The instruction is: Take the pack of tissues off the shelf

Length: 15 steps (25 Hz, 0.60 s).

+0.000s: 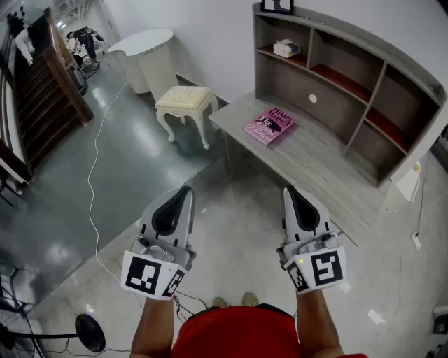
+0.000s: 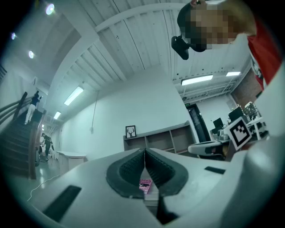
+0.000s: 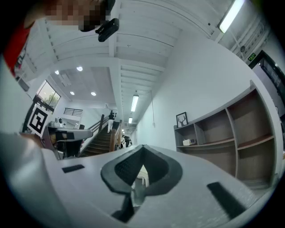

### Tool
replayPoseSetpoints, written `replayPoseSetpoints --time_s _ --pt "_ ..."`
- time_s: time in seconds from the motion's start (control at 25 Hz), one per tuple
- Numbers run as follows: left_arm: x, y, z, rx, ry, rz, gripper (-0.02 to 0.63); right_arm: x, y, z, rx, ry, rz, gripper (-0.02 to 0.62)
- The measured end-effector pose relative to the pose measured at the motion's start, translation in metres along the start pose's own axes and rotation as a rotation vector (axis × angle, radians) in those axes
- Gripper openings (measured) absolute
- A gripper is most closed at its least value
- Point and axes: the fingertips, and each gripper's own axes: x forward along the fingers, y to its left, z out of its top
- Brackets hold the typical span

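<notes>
A small white pack of tissues (image 1: 286,48) lies in the top left compartment of the grey wooden shelf (image 1: 350,98) on the desk; it also shows as a pale box (image 3: 189,142) in the right gripper view. My left gripper (image 1: 186,191) and right gripper (image 1: 288,191) hang side by side over the floor, well short of the desk, both shut with nothing between their jaws. In the left gripper view the jaws (image 2: 144,153) meet tip to tip, and in the right gripper view the right gripper (image 3: 142,150) shows the same.
A pink book (image 1: 269,124) lies on the grey desk (image 1: 329,175). A cream stool (image 1: 185,105) stands left of the desk, a round white table (image 1: 150,56) behind it. A framed picture (image 1: 277,5) tops the shelf. A wooden staircase (image 1: 42,91) and a cable (image 1: 94,175) are on the left.
</notes>
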Motion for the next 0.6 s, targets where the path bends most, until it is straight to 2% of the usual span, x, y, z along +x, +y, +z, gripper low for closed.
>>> replayPoseSetpoints --time_s 0.32,0.6 --pt "0.023 -0.014 -0.008 0.019 0.014 0.012 0.009 0.007 -0.027 -0.008 0.022 -0.002 0.015 0.005" --pt "0.051 0.013 -0.028 0.000 0.006 0.007 0.009 0.042 -0.034 -0.023 -0.003 0.013 0.006 0.005"
